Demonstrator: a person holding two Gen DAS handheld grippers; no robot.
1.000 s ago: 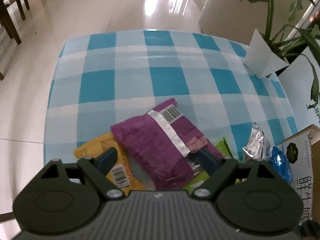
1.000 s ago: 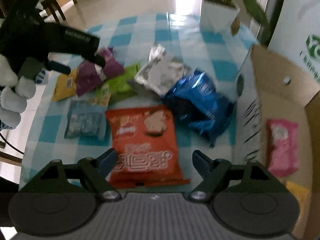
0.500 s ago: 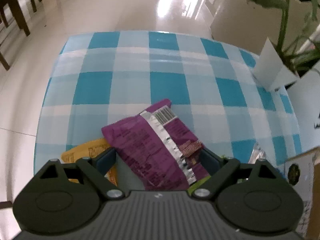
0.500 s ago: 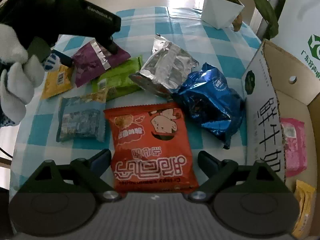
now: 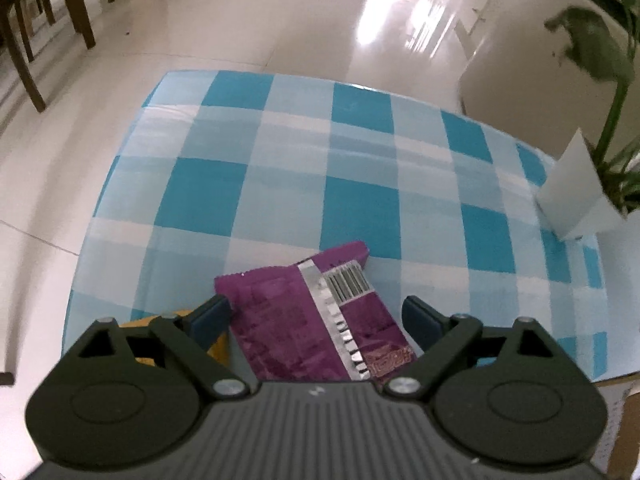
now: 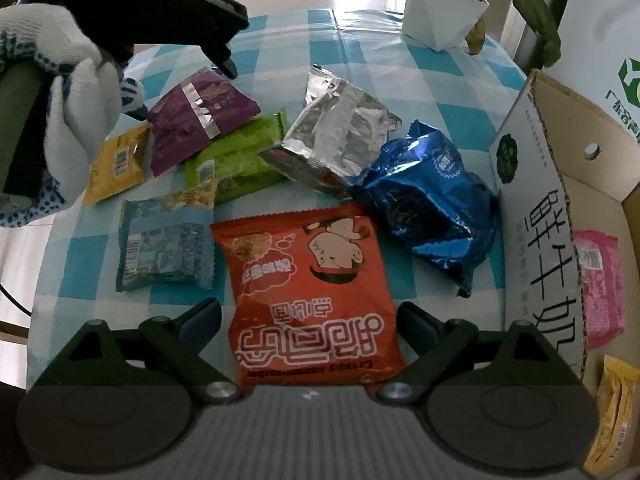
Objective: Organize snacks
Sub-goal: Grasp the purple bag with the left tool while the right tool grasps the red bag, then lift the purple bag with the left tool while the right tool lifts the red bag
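My left gripper [image 5: 316,312] is open, its fingers on either side of a purple snack packet [image 5: 316,320] lying on the checked tablecloth; it also shows in the right wrist view [image 6: 200,112]. My right gripper [image 6: 310,316] is open, straddling the near end of an orange snack bag [image 6: 308,288]. Around them lie a yellow packet [image 6: 116,162], a green packet [image 6: 240,156], a light blue packet [image 6: 164,244], a silver bag [image 6: 336,140] and a dark blue bag [image 6: 432,204].
An open cardboard box [image 6: 560,152] stands at the right and holds a pink packet [image 6: 600,280] and a yellow packet [image 6: 616,408]. A white plant pot [image 6: 444,16] stands at the table's far edge. The table edge and floor [image 5: 48,184] lie left.
My left gripper has moved forward over the purple packet, so its fingers now flank it. My right gripper has come closer to the orange bag.
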